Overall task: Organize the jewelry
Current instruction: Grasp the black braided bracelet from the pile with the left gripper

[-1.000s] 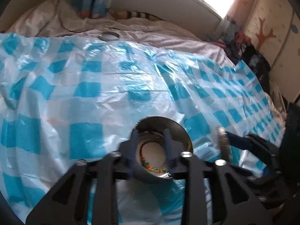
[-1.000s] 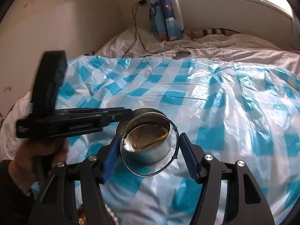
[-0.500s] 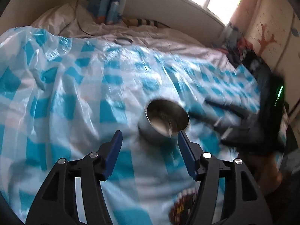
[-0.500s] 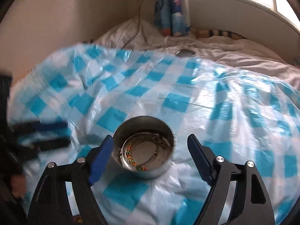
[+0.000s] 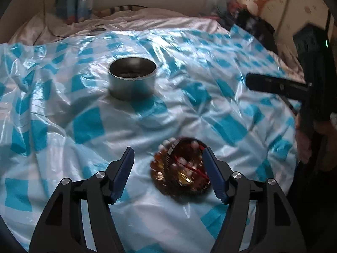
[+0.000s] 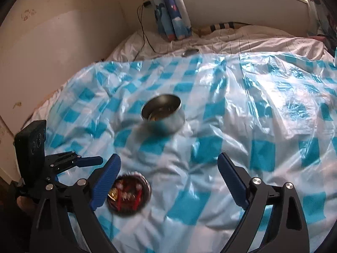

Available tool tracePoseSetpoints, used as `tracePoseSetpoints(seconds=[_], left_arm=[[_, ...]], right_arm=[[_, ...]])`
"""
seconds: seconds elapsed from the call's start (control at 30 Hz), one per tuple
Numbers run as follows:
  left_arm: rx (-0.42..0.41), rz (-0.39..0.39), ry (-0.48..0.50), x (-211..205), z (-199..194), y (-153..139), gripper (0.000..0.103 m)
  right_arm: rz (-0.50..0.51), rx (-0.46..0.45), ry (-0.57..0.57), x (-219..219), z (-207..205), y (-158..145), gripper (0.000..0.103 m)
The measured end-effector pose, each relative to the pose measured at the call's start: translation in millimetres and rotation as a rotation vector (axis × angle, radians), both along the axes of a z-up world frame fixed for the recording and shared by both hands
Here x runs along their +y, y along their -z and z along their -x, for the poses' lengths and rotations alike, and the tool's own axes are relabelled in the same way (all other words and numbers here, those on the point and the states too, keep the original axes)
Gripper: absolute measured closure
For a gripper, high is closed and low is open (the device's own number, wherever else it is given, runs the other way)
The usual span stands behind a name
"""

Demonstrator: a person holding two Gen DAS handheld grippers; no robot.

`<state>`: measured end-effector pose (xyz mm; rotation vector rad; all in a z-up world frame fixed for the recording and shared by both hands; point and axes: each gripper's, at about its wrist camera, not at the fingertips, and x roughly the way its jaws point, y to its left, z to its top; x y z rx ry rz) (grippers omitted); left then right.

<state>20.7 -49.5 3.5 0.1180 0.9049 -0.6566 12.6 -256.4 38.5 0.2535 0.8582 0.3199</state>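
A round steel tin (image 5: 133, 77) stands on the blue-checked plastic sheet (image 5: 221, 109), with jewelry inside it; it also shows in the right wrist view (image 6: 163, 113). A dark basket of beads and bracelets (image 5: 181, 166) lies close in front of my left gripper (image 5: 168, 174), which is open and empty with the basket between its jaws' line. The basket also shows in the right wrist view (image 6: 129, 193), beside my right gripper's left finger (image 6: 105, 181). My right gripper (image 6: 168, 181) is open wide and empty. Both grippers are well back from the tin.
The sheet (image 6: 263, 109) covers a bed with white bedding (image 6: 242, 40) behind. A small round lid (image 6: 190, 52) lies at the sheet's far edge. A wall (image 6: 63, 31) runs on the left, rolled posters (image 6: 170, 14) stand in the corner, and clutter (image 5: 252, 23) is at the right.
Both grippers pulled back from the tin and opened. The bangle held over the tin a second ago now lies in it. The bead basket has come into view near both grippers.
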Motion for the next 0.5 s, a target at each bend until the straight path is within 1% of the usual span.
tracePoseSetpoints(seconds=[0.07, 0.13, 0.17, 0.27, 0.33, 0.37, 0.4, 0.43, 0.47, 0.5], left_arm=[[0.000, -0.001, 0.008, -4.5, 2.1, 2.2, 0.041], [-0.002, 0.016, 0.007, -7.6, 3.9, 2.9, 0.044], [0.001, 0.024, -0.001, -7.5, 2.9, 2.8, 0.044], [0.030, 0.075, -0.061, -3.1, -6.3, 4.3, 0.044], [0.054, 0.089, -0.094, -1.2, -13.5, 7.2, 0.046], [0.069, 0.092, -0.106, -1.6, -17.0, 9.3, 0.051], [0.085, 0.097, -0.109, -2.2, -20.6, 12.0, 0.053], [0.092, 0.092, -0.107, -3.7, -22.6, 14.3, 0.059], [0.094, 0.078, -0.107, -5.5, -24.4, 16.5, 0.072], [0.098, 0.057, -0.100, -8.4, -25.9, 19.0, 0.079]], right_arm=[[-0.019, 0.001, 0.004, -2.1, 4.2, -0.9, 0.013], [-0.018, -0.002, 0.003, -1.8, 7.4, -1.9, 0.013], [-0.014, -0.006, 0.000, -0.4, 8.9, -3.1, 0.013], [-0.011, -0.009, -0.013, 4.7, 11.5, -3.4, 0.012], [-0.008, -0.005, -0.019, 7.6, 11.0, -2.2, 0.012], [-0.007, -0.001, -0.026, 9.9, 11.1, -0.8, 0.011], [-0.005, 0.000, -0.030, 10.9, 11.2, -0.4, 0.011], [0.001, 0.003, -0.034, 12.7, 11.1, 1.4, 0.011], [0.003, 0.007, -0.036, 13.3, 10.8, 2.5, 0.011], [0.003, 0.011, -0.037, 13.7, 10.6, 3.7, 0.011]])
